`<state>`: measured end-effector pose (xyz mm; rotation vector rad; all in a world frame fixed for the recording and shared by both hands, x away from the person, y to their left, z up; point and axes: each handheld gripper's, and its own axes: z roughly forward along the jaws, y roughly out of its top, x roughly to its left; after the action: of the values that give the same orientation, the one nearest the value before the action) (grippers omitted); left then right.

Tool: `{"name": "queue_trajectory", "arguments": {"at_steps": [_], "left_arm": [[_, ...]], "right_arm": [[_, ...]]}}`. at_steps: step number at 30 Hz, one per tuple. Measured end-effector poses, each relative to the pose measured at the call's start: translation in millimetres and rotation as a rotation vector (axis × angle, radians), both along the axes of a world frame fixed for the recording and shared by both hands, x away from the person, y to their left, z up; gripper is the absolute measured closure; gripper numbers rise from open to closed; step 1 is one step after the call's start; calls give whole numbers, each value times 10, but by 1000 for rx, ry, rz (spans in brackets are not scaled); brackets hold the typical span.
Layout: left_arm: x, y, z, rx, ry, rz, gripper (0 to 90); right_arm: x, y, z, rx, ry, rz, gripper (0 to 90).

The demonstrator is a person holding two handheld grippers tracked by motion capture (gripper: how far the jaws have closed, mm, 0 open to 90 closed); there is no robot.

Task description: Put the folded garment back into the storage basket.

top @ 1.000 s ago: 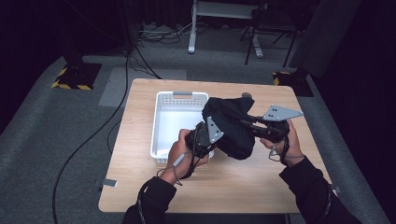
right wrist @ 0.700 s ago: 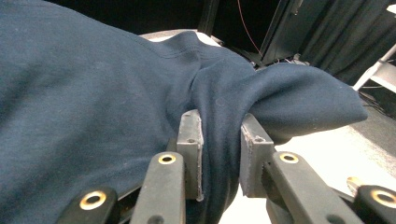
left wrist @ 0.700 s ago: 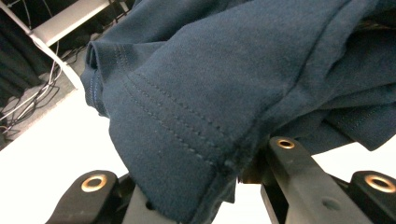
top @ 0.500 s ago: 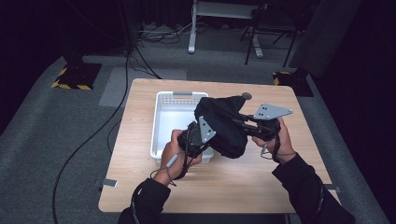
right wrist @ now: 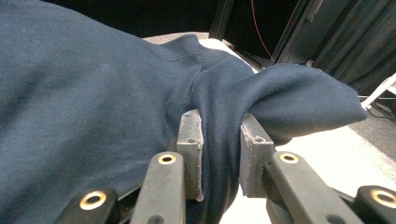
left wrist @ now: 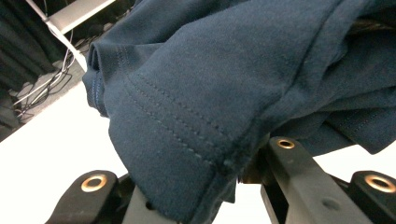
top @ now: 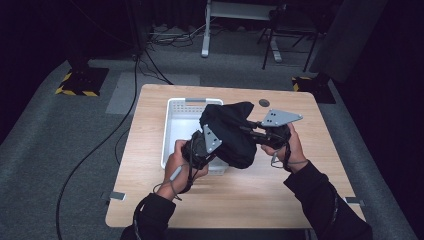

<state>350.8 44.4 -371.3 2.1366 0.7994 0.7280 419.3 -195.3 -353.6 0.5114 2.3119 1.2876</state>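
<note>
A dark navy garment hangs bunched between my two grippers above the right side of the white basket. My left gripper is shut on the garment's lower left part; in the left gripper view the stitched hem drapes over the jaws and hides the pads. My right gripper is shut on the garment from the right. In the right gripper view a thick fold of cloth is pinched between the two pads.
The wooden table is bare in front of the hands. A small dark round disc lies near the far edge. Cables and a metal stand base sit on the floor beyond the table.
Both hands have carried the garment a little to the left, so it now hangs more over the basket. Both grips stay the same.
</note>
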Motion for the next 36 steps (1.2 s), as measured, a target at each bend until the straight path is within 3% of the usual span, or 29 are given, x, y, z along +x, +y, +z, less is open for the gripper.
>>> {"name": "queue_trajectory", "arguments": {"at_steps": [36], "left_arm": [[-34,367,-43,2,6,101,753]], "right_arm": [[151,504,-27,-33,-5,75,739]]}}
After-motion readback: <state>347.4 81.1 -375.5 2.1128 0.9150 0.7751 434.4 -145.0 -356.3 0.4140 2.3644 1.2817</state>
